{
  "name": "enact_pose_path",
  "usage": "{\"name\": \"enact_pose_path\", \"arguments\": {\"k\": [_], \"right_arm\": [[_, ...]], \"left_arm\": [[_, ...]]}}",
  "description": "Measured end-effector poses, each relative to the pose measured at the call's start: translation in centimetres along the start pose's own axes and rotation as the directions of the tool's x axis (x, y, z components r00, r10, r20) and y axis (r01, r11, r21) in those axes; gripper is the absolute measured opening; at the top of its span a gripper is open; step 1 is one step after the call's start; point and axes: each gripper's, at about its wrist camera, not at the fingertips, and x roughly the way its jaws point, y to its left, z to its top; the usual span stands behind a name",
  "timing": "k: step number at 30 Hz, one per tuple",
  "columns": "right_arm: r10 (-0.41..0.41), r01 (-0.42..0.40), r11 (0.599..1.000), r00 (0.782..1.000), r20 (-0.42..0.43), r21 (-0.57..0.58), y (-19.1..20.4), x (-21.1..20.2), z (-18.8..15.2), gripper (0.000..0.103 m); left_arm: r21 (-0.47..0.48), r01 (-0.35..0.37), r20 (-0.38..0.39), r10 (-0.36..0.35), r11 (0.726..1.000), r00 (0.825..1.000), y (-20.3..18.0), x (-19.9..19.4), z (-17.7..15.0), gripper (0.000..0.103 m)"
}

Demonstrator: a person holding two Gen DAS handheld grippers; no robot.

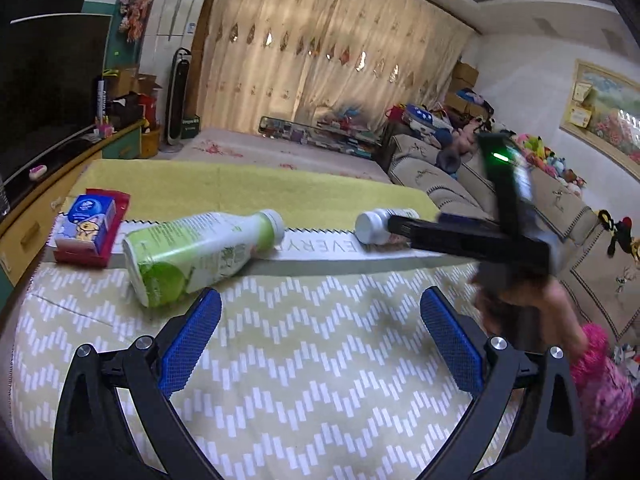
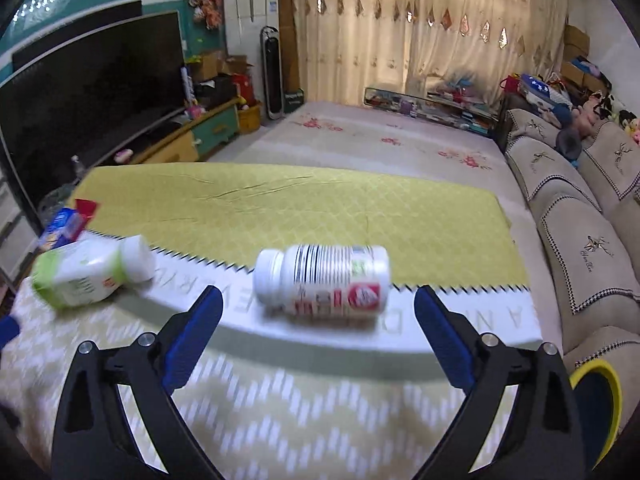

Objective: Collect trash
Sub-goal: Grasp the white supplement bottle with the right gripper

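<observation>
A green-and-white drink bottle lies on its side on the zigzag-patterned table cover, just ahead and left of my open, empty left gripper. Further right lies a small white pill bottle, with a black finger of the right gripper beside it. In the right wrist view the pill bottle lies on its side just beyond my open right gripper, between the lines of the fingers, with no pad touching it. The drink bottle lies off to the left.
A blue carton on a red box sits at the table's left edge. A yellow-rimmed bin stands low at the right. A sofa runs along the right side. A person in pink clothing is close to the table's right edge.
</observation>
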Motion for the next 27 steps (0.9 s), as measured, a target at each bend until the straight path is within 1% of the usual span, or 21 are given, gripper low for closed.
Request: {"name": "enact_pose_path", "arguments": {"k": [6,14,15,16,21,25,27], "right_arm": [[-0.041,0.041,0.999,0.999,-0.026,-0.001,0.6,3.0,1.2,0.092],[-0.046,0.046,0.999,0.996,-0.073,0.000,0.9,5.7,2.1,0.091],[-0.058,0.058,0.998,0.995,-0.081,0.001,0.9,6.1,2.1,0.079],[-0.054,0.055,0.998,0.994,-0.090,0.009,0.9,6.3,2.1,0.080],[-0.042,0.045,0.998,0.996,-0.078,0.036,-0.1,5.0,1.9,0.080],[-0.020,0.023,0.998,0.998,-0.054,0.055,-1.2,1.9,0.8,0.080],[-0.022,0.024,0.998,0.999,-0.039,0.061,-2.3,0.1,0.0,0.080]], "left_arm": [[0.020,0.013,-0.008,-0.013,1.000,1.000,-0.6,0.3,-0.3,0.098],[0.015,0.021,-0.012,-0.021,1.000,1.000,-0.5,0.4,-0.5,0.098],[0.014,0.021,-0.012,-0.021,1.000,1.000,-0.5,0.4,-0.4,0.098],[0.015,0.020,-0.014,-0.020,1.000,1.000,-0.5,0.5,-0.5,0.098],[0.014,0.023,-0.018,-0.022,1.000,1.000,-0.5,0.5,-0.4,0.098],[0.021,0.021,-0.016,-0.021,1.000,1.000,-0.6,0.5,-0.5,0.098],[0.022,0.021,-0.015,-0.021,1.000,1.000,-0.5,0.5,-0.5,0.098]]}}
